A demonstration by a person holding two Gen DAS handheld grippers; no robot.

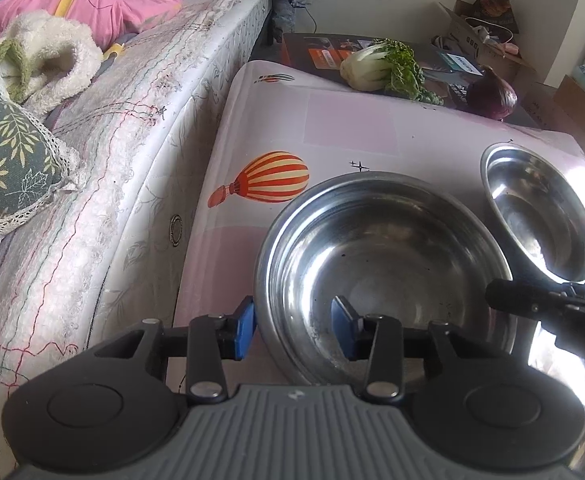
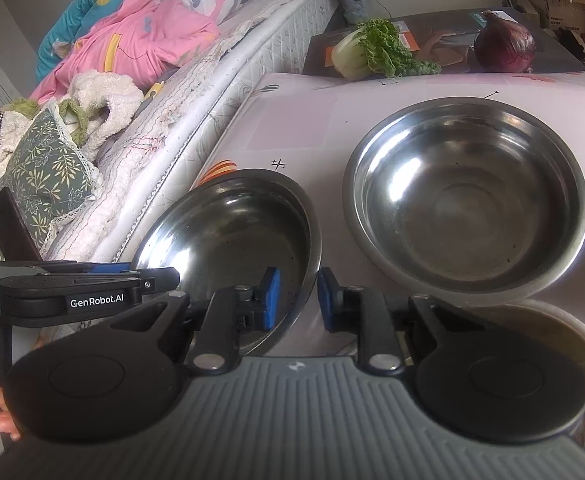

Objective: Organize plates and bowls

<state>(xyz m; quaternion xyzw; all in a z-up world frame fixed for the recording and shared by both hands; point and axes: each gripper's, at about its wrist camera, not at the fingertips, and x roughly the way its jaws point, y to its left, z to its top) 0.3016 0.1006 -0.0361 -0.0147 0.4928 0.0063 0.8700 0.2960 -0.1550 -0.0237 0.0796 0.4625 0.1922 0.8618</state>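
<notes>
Two steel bowls sit on a pink table with a balloon print. The near-left bowl has both grippers at its rim. My left gripper is open, its blue pads straddling the bowl's left rim without closing on it. My right gripper is open, its pads straddling the same bowl's right rim. The second steel bowl stands apart to the right. A further steel dish lies at the near right, mostly hidden behind my right gripper.
A mattress with bedding and a green pillow runs along the table's left edge. A bok choy and a red onion lie on a dark box beyond the table. Cardboard boxes stand at the back right.
</notes>
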